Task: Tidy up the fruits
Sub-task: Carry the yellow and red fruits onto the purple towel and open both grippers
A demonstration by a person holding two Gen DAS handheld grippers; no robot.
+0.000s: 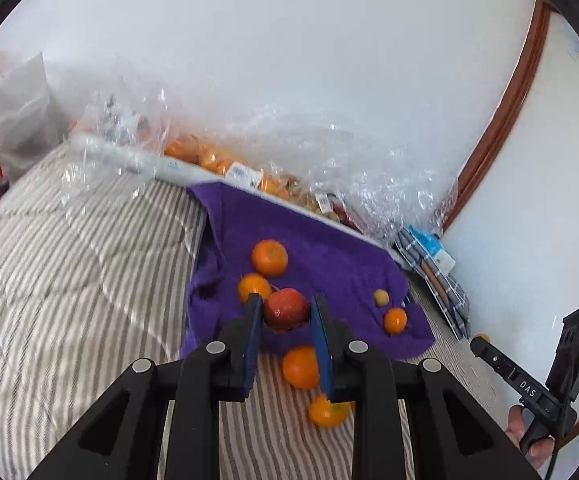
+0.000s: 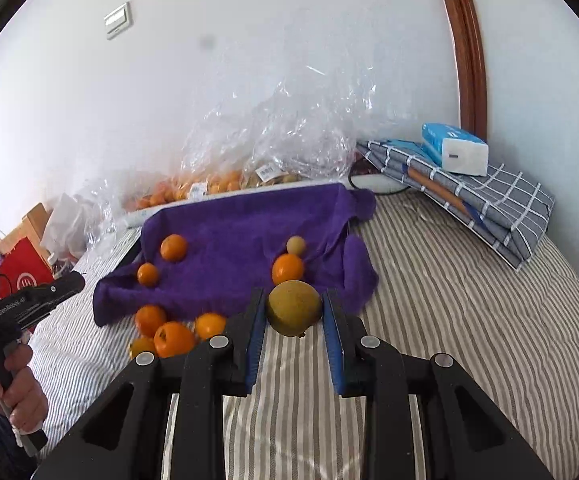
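Left gripper clamped on a red apple, right gripper clamped on a yellow-green fruit, both above the purple towel's near edge. Probably early: oranges scattered on towel and striped bed, unsorted.

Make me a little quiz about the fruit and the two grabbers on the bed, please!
1. True or false: the left gripper is empty.
2. Which fruit is clamped in the right gripper? A) an orange B) a yellow-green pear C) a banana
3. Fill in: the loose oranges, such as this orange, lie on and beside a ____ towel.

Key
1. False: it is shut on a red apple.
2. B: the yellow-green pear sits between its blue pads.
3. Purple.
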